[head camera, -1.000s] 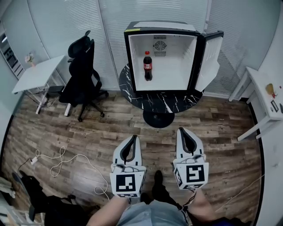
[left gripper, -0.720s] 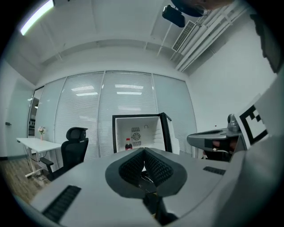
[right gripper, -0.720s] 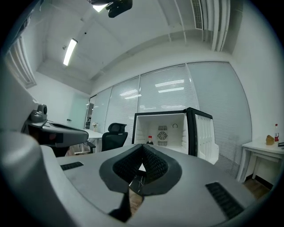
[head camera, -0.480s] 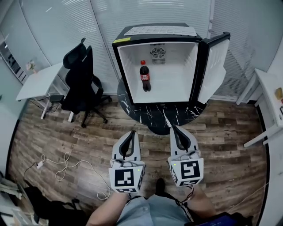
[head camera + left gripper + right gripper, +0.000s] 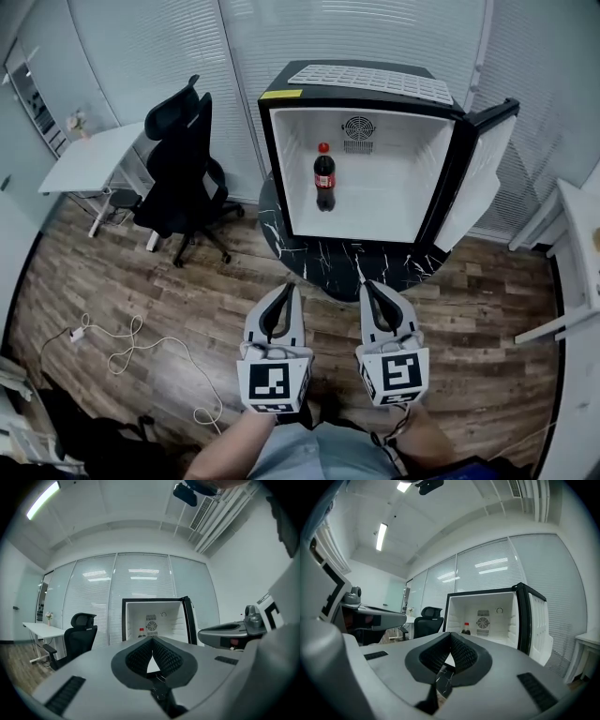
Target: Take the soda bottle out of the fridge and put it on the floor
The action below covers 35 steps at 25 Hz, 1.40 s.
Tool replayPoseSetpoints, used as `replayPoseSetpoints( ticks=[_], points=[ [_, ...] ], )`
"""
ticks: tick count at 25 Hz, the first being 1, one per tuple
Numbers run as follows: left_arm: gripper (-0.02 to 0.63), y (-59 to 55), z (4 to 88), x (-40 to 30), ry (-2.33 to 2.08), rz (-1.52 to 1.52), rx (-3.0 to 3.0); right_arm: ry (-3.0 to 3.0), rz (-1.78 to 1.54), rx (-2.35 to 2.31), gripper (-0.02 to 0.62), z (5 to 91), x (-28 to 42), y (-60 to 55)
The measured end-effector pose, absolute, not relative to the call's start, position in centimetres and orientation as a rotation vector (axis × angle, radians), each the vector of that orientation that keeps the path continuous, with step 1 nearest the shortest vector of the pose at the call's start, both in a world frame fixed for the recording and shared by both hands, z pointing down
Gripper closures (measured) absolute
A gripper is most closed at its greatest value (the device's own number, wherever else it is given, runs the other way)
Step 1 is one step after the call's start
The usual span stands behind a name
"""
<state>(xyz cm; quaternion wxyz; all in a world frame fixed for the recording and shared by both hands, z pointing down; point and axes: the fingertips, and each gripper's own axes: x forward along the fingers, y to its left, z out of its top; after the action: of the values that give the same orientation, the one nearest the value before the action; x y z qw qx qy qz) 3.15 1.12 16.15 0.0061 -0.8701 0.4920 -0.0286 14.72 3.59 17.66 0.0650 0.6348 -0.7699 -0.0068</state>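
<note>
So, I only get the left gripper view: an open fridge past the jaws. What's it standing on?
Observer: The fridge stands on a round black marbled table.
Operator: What's that red-topped thing inside?
Observer: A soda bottle, upright and alone, left of the middle.
Operator: And the other gripper?
Observer: The right gripper has its jaws together, nothing between them.

Left gripper [image 5: 285,291] and right gripper [image 5: 369,287] both closed.

Bright even office light, ceiling strip lamps [image 5: 382,536], sharp focus, strong fisheye bending, dark corners
</note>
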Motion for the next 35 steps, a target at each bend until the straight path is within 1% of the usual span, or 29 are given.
replayPoseSetpoints(
  ticks=[8,12,16,20,27,35],
  points=[
    [0.591,-5.3,18.0,3.4,1.539,-0.083,-2.756,-2.296,0.004,1.925,0.58,19.3,15.2,-2.7],
    [0.591,-9.5,19.6,4.2,1.505,-0.121,-2.794,-2.292,0.044,1.924,0.58,20.5,15.0,-6.7],
    [0.591,-13.8,20.5,5.7,1.437,-0.083,-2.846,-2.272,0.071,1.926,0.58,21.5,14.5,-11.5],
    [0.591,-17.0,21.3,7.0,1.372,-0.106,-2.899,-2.251,0.089,1.946,0.58,21.8,14.5,-15.8],
    [0.591,-22.4,19.5,7.8,1.288,-0.061,-2.901,-2.207,0.043,2.023,0.58,20.1,15.5,-20.8],
    [0.591,-25.1,15.8,9.7,1.194,0.069,-2.907,-2.179,-0.077,2.092,0.58,15.9,16.8,-23.4]
  ],
)
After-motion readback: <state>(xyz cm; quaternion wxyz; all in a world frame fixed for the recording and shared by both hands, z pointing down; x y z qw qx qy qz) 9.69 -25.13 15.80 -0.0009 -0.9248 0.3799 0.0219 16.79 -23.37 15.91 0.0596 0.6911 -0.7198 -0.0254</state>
